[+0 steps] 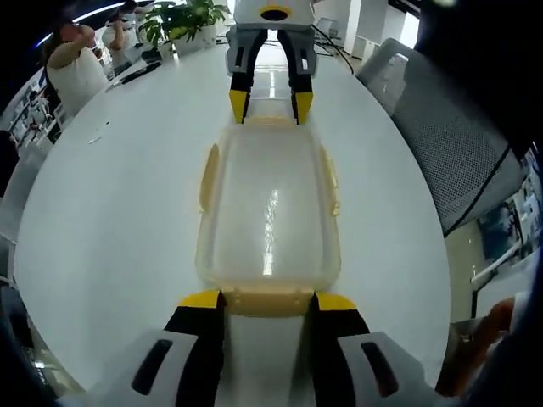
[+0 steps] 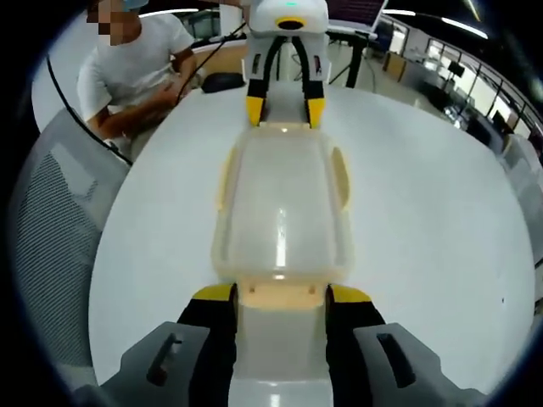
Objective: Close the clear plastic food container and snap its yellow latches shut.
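A clear plastic food container lies lengthwise on the white table, its lid resting on top. Yellow side latches stand out from its long sides. My left gripper is open, its yellow-tipped jaws flanking the near end latch. At the far end my right gripper straddles the opposite end. In the right gripper view that gripper is open around its end latch, and the left gripper faces it.
A grey mesh chair stands at the table's edge. A seated person in white leans on the table near a black object. More people and a potted plant are at the other end.
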### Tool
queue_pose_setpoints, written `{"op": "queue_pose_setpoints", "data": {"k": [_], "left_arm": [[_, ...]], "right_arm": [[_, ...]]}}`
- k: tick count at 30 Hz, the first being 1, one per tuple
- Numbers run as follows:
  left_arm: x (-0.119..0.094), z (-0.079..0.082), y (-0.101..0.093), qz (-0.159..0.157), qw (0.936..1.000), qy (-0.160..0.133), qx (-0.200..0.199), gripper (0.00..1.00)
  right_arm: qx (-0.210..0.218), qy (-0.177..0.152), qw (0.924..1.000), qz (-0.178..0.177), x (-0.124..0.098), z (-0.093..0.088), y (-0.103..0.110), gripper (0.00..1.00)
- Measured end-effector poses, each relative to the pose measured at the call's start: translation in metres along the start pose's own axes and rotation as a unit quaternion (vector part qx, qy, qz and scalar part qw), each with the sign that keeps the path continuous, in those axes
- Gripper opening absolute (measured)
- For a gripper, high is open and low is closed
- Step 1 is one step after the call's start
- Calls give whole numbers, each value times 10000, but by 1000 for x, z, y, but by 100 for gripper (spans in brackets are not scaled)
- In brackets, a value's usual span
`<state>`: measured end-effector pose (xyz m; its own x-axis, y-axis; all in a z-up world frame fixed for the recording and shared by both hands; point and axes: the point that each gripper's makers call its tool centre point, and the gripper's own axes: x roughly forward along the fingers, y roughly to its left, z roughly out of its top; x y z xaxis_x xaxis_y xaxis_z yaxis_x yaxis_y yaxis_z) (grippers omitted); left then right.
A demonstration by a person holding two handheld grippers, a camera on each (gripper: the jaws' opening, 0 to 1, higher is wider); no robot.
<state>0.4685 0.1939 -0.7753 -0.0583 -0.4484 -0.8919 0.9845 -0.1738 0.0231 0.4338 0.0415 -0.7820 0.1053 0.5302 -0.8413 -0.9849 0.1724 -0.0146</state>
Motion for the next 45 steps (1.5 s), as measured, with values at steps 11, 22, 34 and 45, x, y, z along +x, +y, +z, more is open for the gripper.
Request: {"op": "queue_pose_setpoints", "data": {"k": [11, 22, 34, 45], "left_arm": [[0, -1, -2, 21, 9999, 66, -80, 32], [-10, 3, -6, 7, 9998, 196, -107, 32], [-28, 13, -13, 65, 9994, 318, -111, 32], [-47, 41, -24, 124, 9995, 218, -208, 32]], "right_arm": [[31, 20, 10000, -38, -1, 1, 0, 35], [4, -35, 10000, -10, -9, 5, 4, 34], [-82, -112, 9999, 11, -28, 15, 9, 34], [-220, -176, 9996, 34, -59, 18, 15, 34]]}}
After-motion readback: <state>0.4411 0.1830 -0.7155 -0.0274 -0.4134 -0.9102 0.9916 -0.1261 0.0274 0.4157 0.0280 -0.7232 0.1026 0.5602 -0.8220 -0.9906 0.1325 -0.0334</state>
